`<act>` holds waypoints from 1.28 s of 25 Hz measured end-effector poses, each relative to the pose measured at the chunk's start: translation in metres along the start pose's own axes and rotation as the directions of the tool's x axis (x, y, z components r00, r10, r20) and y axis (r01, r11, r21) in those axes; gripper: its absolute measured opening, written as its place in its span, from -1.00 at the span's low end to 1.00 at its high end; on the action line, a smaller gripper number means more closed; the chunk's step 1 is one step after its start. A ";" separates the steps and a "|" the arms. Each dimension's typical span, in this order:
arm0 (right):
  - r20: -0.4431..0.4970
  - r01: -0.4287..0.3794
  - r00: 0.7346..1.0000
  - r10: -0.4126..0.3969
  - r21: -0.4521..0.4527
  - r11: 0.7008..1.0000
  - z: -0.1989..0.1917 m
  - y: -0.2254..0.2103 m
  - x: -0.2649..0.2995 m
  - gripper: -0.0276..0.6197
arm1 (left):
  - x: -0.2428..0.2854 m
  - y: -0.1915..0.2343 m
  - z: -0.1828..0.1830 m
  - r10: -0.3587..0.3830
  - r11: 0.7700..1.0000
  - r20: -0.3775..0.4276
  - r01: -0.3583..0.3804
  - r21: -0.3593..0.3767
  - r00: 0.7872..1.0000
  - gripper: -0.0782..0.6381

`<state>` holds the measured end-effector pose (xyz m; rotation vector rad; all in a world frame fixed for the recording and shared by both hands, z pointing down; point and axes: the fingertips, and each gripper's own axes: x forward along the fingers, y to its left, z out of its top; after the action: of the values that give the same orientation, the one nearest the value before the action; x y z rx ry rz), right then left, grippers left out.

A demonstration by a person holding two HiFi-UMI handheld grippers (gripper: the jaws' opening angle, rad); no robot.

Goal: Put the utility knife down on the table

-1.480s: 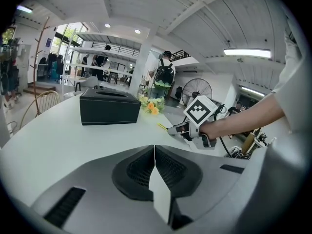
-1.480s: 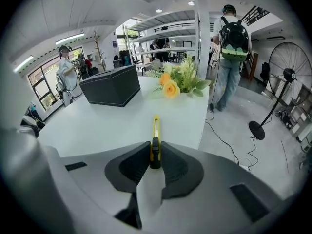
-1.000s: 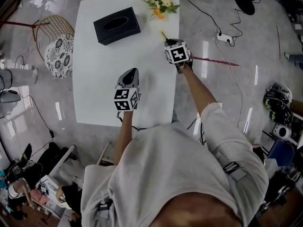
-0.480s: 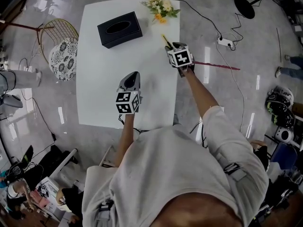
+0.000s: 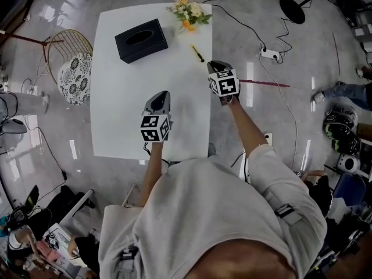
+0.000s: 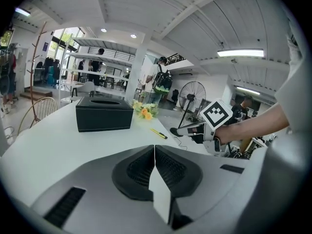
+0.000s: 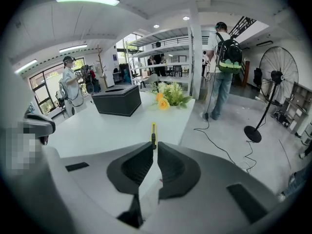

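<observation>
Sole container: black tissue box (image 5: 141, 40), upper left of the head view, on the white table (image 5: 122, 103). Rectangular and matte, with an oval slot in the top. Slot dark inside, contents not to be made out. To its right, at the table's top edge, a loose bunch of flowers (image 5: 187, 13), yellow, orange and white among green leaves.

Utility knife (image 5: 197, 53): flat on the table near the right edge, upper centre of the head view, below the flowers and right of the box. Slim, straight bar, yellow with a black end. Touched by neither gripper.

Right gripper (image 5: 215, 66): just below and to the right of the knife in the head view, close but apart from it. In the right gripper view, utility knife (image 7: 153, 132) straight beyond the tips, lengthwise, far end toward the flowers. Released and empty; jaws just been closing, now drawn nearly together with a thin slit left, nothing between them.

Left gripper (image 5: 161, 96): centre of the head view, over bare tabletop, well apart from the knife. Clenched on nothing, pads meeting along one line.

Jaws on both: smooth grey shells, curved, with black ribbed pads. Tabletop glossy, corners rounded. Floor (image 5: 261, 132) pale, polished, streaked with reflections.
</observation>
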<state>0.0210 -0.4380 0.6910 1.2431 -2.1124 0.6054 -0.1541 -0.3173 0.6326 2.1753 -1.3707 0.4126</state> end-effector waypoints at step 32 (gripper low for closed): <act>0.365 0.084 0.928 -0.076 -0.004 0.996 0.027 0.032 -0.185 -0.82 | -0.063 -0.023 0.062 0.008 0.991 0.187 -0.033 0.129 0.982 -0.72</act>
<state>0.0552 -0.3285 0.5405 1.5180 -2.3433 0.3344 -0.1625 -0.2995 0.5436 2.3586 -1.5047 0.3220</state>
